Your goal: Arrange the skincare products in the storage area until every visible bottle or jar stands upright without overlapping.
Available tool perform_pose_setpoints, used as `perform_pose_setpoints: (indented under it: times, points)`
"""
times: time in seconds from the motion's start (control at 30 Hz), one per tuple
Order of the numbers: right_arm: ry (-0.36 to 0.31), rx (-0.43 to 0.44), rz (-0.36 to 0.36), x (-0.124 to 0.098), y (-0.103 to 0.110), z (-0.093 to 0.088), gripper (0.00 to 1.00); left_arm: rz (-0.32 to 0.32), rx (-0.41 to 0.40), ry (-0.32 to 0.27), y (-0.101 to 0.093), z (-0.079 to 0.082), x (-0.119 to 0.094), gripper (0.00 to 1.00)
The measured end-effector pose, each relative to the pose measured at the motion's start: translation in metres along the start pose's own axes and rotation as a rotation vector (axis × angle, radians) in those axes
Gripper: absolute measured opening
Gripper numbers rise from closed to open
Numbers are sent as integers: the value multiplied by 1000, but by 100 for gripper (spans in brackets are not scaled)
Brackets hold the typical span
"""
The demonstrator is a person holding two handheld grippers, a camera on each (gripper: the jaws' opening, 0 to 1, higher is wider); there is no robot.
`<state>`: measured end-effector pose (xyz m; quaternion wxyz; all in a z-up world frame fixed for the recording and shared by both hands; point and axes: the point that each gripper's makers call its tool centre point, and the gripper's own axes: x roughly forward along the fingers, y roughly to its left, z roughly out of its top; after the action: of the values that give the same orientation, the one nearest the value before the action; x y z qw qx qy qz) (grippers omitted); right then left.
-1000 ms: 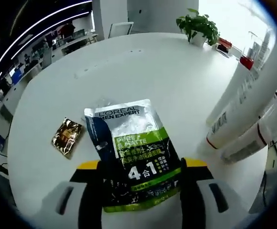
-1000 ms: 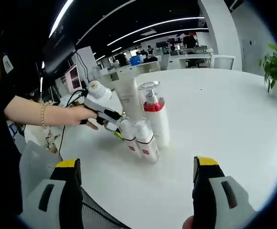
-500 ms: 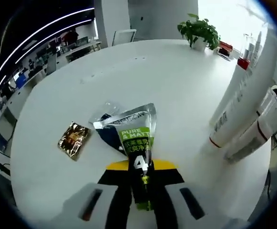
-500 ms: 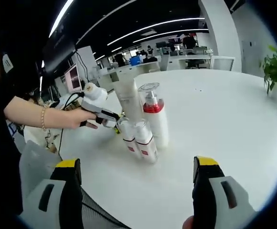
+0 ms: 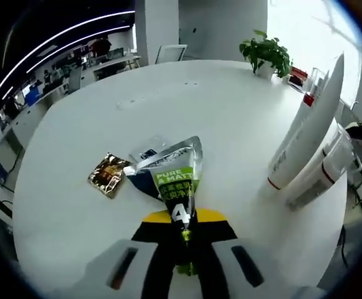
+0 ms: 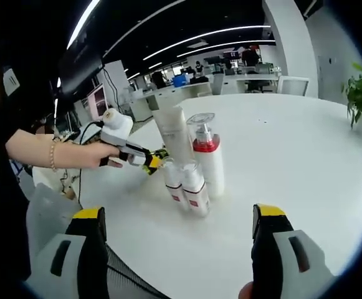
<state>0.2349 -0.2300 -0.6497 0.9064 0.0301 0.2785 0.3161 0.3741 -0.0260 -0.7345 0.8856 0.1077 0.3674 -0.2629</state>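
Gripping: the left gripper (image 5: 182, 240) has its jaws pressed together on the lower end of the green and silver sachet (image 5: 171, 180), which is folded to a narrow wedge between them, its upper end fanned out above the white table (image 5: 75, 205).
Left hand pose: in the right gripper view a person's hand (image 6: 96, 154) on a bare forearm with a bracelet reaches in from the left side and holds the left gripper (image 6: 154, 161) roughly level, its yellow-tipped jaws pointing at the group of bottles.
Right gripper: the right gripper (image 6: 178, 240) hangs over the near edge of the table with jaws spread wide and nothing between them.
Sachets: two; the green and silver one in the jaws, and a small gold foil sachet (image 5: 108, 175) lying flat just to its left, toward the table's left edge.
Upright containers: four in the right gripper view, clustered near the table's middle; one tall white tube (image 6: 172, 134) standing on its cap at the back, one clear-capped pump bottle (image 6: 208, 161) with a red collar beside it, and two small white bottles with red bands (image 6: 189, 189) touching each other in front.
Same cluster, left gripper view: the tall tube (image 5: 308, 124) leans in along the right side.
Plant: one potted plant (image 5: 266, 51) at the table's far edge.
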Motion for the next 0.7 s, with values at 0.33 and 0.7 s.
perform_pose_setpoints:
  times: [0.33,0.7]
  points:
    - [-10,-21,11,-4,10,4,97,0,-6,-24,-5,1,-14,6]
    - [-26,-45,26,-8,27,12,97,-2,1,-43,-7,-4,-40,6]
